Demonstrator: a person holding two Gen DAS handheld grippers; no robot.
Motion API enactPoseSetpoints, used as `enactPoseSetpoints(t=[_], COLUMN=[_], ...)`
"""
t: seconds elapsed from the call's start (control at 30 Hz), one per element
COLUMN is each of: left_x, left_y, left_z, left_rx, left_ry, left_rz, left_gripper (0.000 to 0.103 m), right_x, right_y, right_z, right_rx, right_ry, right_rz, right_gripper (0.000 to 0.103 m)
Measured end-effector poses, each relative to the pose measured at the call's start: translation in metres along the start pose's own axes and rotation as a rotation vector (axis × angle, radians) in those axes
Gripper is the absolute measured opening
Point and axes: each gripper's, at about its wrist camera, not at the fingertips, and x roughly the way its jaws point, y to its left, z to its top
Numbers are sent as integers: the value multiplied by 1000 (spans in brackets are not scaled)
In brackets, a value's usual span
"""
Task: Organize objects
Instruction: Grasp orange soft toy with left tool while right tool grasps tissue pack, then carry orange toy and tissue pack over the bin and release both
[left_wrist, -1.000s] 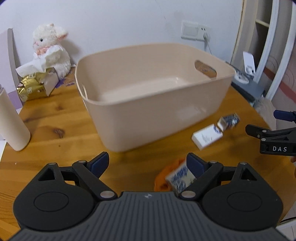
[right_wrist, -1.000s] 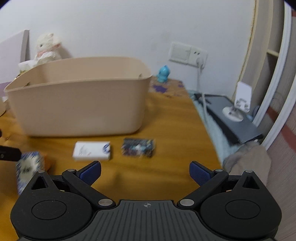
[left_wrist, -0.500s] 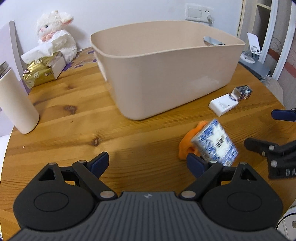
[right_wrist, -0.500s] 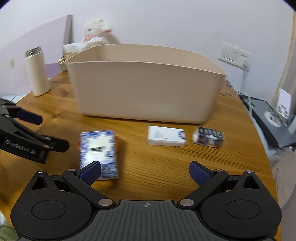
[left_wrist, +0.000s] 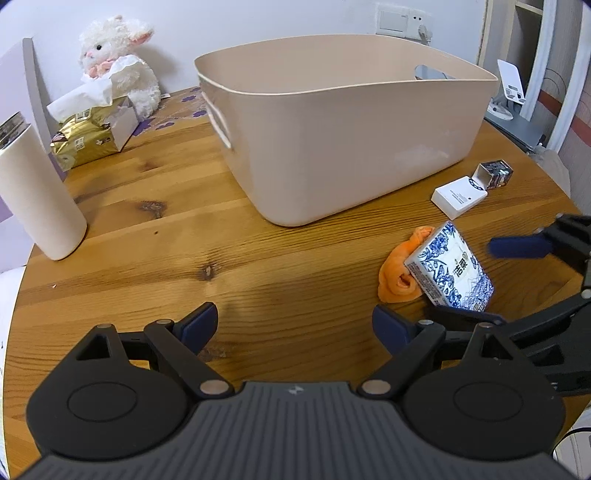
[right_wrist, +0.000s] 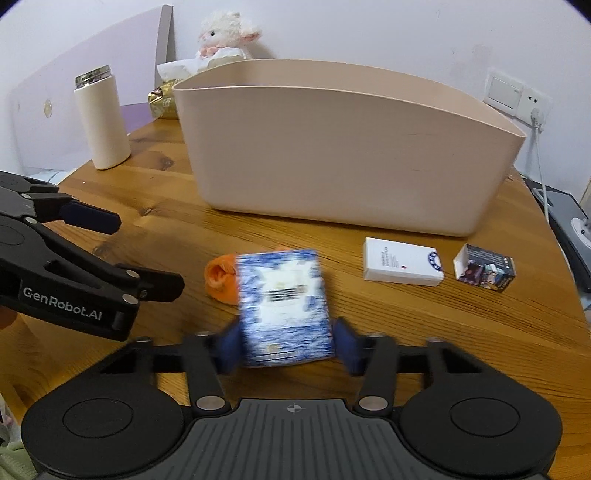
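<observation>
A blue-and-white patterned pack (right_wrist: 284, 306) lies on the wooden table, leaning on a small orange cloth (right_wrist: 221, 277); both show in the left wrist view too, the pack (left_wrist: 450, 269) and the cloth (left_wrist: 397, 273). My right gripper (right_wrist: 286, 345) has its blue pads close on either side of the pack, blurred by motion. My left gripper (left_wrist: 295, 325) is open and empty, to the left of the pack. A beige plastic bin (left_wrist: 343, 110) stands behind. A white box (right_wrist: 402, 266) and a small dark box (right_wrist: 485, 271) lie right of the pack.
A white bottle (left_wrist: 37, 192) stands at the table's left edge. A gold tissue pack (left_wrist: 88, 136) and a white plush lamb (left_wrist: 118, 70) sit at the back left. A wall socket (right_wrist: 517, 96) and cable are behind the bin on the right.
My right gripper has swung left to the blue-and-white pack and its fingers have closed in around it. My left gripper has drawn back and left, staying open.
</observation>
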Motion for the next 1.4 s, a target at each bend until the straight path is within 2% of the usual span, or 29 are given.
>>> enactPoseSetpoints(t=[0.23, 0.43, 0.5, 0.57, 0.63, 0.7, 0.8, 0.87, 1.0, 1.1, 1.4], left_x=[6, 22, 29, 32, 32, 31, 31, 31, 28, 22, -26], left_y=[-13, -36, -43, -46, -48, -50, -51, -50, -44, -37, -12], left_z=[5, 9, 10, 10, 11, 13, 14, 15, 15, 18, 42], left_rx=[36, 88, 106, 107, 126, 135, 131, 122, 87, 62, -16], left_ry=[-39, -71, -66, -78, -84, -87, -82, -72, -45, -57, -196], left_rz=[-77, -143, -147, -161, -183, -200, -212, -214, -212, -196, -174], left_gripper=[91, 89, 78, 71, 56, 31, 17, 13, 12, 12, 12], right_x=[-6, -11, -12, -12, -12, -13, -15, -18, -27, -35, -64], right_y=[-23, -35, -34, -32, -32, -34, -35, -34, -34, -35, -38], right_z=[-9, -19, -21, -23, -23, -23, -23, -22, -15, -6, 36], right_rx=[58, 166, 199, 225, 253, 291, 319, 317, 314, 296, 245], right_ry=[1, -32, -50, -67, -80, -93, -105, -120, -158, -183, -310], right_rz=[-61, -105, -120, -140, -141, -122, -105, -106, -102, -93, -83], right_gripper=[43, 42, 42, 42, 42, 42, 42, 42, 42, 42, 42])
